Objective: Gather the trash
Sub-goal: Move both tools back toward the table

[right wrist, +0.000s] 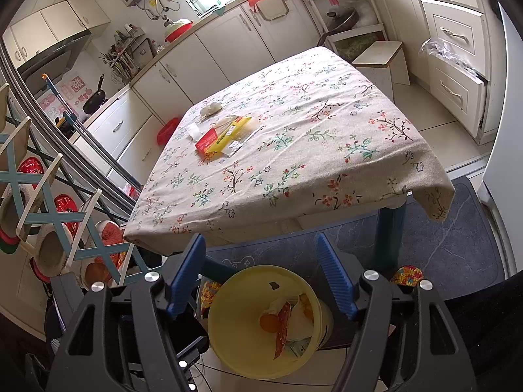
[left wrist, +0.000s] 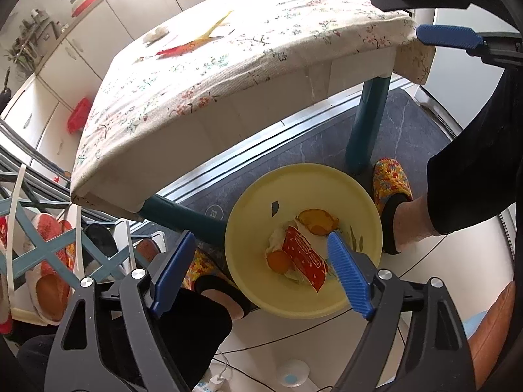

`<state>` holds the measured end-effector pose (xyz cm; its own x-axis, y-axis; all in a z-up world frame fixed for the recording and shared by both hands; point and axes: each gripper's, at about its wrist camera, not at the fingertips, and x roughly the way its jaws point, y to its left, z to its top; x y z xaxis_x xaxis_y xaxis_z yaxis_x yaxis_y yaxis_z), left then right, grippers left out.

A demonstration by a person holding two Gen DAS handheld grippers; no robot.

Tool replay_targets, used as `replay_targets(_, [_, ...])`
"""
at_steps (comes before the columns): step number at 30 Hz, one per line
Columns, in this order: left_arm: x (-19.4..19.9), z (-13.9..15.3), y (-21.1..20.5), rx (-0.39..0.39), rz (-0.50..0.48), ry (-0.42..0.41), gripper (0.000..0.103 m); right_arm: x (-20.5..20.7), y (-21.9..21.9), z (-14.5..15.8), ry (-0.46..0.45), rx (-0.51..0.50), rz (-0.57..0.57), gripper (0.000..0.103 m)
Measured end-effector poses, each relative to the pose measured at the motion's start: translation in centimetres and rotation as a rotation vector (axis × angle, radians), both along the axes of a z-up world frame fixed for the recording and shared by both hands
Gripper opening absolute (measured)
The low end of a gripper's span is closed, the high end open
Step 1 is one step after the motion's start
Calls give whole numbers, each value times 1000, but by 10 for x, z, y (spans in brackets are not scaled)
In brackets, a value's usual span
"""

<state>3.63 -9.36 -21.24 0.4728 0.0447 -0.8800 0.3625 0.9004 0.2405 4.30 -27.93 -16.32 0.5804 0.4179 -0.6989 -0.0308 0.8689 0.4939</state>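
Left wrist view: left gripper (left wrist: 258,254) is hanging released, empty, above the yellow bin (left wrist: 359,202) holding a red wrapper (left wrist: 304,258) and orange peels (left wrist: 318,222).
Right wrist view: right gripper (right wrist: 261,274) is gaping, empty.
Table (right wrist: 294,150): yellow-red packet (right wrist: 222,137) and white scraps (right wrist: 210,108) are lying on it.

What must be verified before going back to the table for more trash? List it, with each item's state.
1. Left hand-held gripper open, nothing held: ok.
2. Right hand-held gripper open, nothing held: ok.
3. Yellow bin below both, already holding scraps: ok.
4. Red-and-yellow wrapper on the table, not covered: ok.
5. White crumpled bits beyond the wrapper, trash or not: cannot tell.
6. Room left in the bin: ok.
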Motion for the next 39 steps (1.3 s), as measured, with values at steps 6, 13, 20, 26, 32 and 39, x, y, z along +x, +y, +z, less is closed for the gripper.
replay_targets(6, [0, 8, 1, -7, 13, -40, 80, 0, 0, 0, 0, 0, 1, 70])
replay_targets(13, [7, 33, 20, -50, 112, -136, 80, 1, 4, 1, -7, -4, -2, 73])
replay_targets(20, [22, 73, 73, -182, 323, -248, 85, 10, 15, 6, -27, -8, 21, 74])
replay_targets(26, [44, 96, 107, -239, 418, -306, 87, 29, 33, 14, -43, -21, 75, 77])
replay_targets(32, [79, 112, 125, -258, 452, -346, 89, 62, 49, 23, -47, -26, 133, 83])
replay_targets(39, [125, 117, 144, -332, 526, -358, 89, 108, 82, 16, -20, -105, 237, 86])
